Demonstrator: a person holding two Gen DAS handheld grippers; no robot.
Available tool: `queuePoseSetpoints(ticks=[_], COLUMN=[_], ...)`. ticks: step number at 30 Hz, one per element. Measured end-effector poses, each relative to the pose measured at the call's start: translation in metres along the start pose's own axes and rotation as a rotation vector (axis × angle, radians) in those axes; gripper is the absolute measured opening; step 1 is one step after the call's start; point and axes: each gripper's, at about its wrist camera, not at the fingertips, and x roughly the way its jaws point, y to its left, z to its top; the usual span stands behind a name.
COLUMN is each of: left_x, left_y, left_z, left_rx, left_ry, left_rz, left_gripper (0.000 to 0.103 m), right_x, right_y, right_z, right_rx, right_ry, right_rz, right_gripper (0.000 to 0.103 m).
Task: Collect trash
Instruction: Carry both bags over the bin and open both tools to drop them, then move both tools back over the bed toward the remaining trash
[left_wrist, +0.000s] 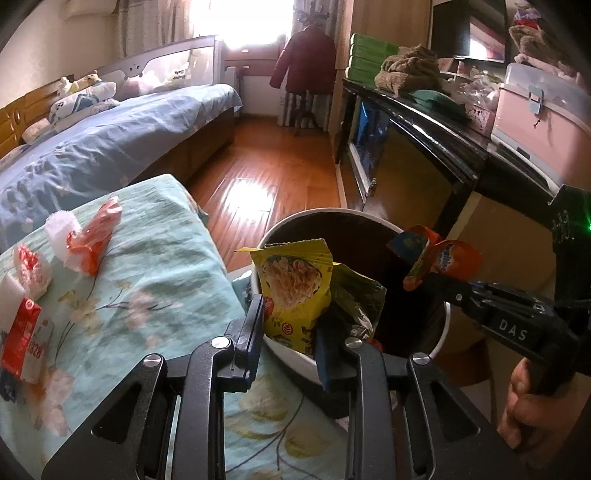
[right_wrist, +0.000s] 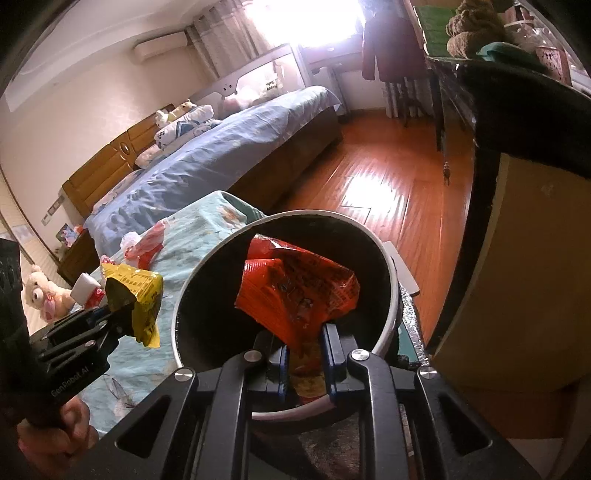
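My left gripper (left_wrist: 291, 325) is shut on a yellow noodle wrapper (left_wrist: 291, 291) and holds it at the near rim of a white-rimmed trash bin (left_wrist: 317, 214) with a dark liner. My right gripper (right_wrist: 306, 347) is shut on an orange-red snack wrapper (right_wrist: 295, 288) and holds it over the bin's opening (right_wrist: 214, 306). The right gripper with its wrapper (left_wrist: 439, 262) also shows in the left wrist view, and the left gripper with the yellow wrapper (right_wrist: 140, 295) in the right wrist view. More wrappers lie on the teal floral cloth (left_wrist: 155, 258): an orange-and-white one (left_wrist: 88, 236) and a red-and-white packet (left_wrist: 22, 332).
A bed with a blue cover (left_wrist: 110, 136) stands behind the cloth-covered surface. A dark cabinet (left_wrist: 406, 162) with a pink box (left_wrist: 539, 122) and clutter on top runs along the right. Wooden floor (left_wrist: 266, 166) lies between them. A coat (left_wrist: 306, 59) hangs at the back.
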Motion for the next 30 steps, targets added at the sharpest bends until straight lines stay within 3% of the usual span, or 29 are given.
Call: queuePoseSetpoints(ticks=[6, 8, 9, 11, 12, 21, 24, 30], left_x=[0.01, 0.012, 0.013, 0.012, 0.011, 0.003, -0.004, -0.02], left_y=[-0.006, -0.007, -0.007, -0.006, -0.006, 0.01, 0.02, 0.049], left_z=[0.003, 0.004, 0.004, 0.003, 0.002, -0.013, -0.02, -0.038], left_rx=[0.01, 0.011, 0.01, 0.006, 0.006, -0.034, -0.059, -0.117], left_ry=[0.018, 0.026, 0.029, 0.026, 0.019, 0.022, 0.02, 0.013], left_rz=[-0.003, 0.001, 0.003, 0.005, 0.01, 0.023, 0.036, 0.087], left_gripper=[0.025, 0.035, 0.039, 0.057, 0.06, 0.061, 0.061, 0.062], right_x=[0.006, 0.008, 0.009, 0.011, 0.011, 0.006, 0.005, 0.004], right_y=[-0.001, -0.001, 0.001, 0.0, 0.0, 0.0, 0.006, 0.029], right_z=[0.004, 0.005, 0.006, 0.007, 0.007, 0.005, 0.003, 0.001], right_rx=[-0.008, -0.012, -0.013, -0.005, -0.002, 0.015, 0.013, -0.004], right_ry=[0.019, 0.027, 0.032, 0.039, 0.04, 0.028, 0.016, -0.004], right_rz=[0.004, 0.004, 0.002, 0.004, 0.007, 0.009, 0.023, 0.074], right_gripper=[0.017, 0.02, 0.023, 0.041, 0.048, 0.055, 0.067, 0.081])
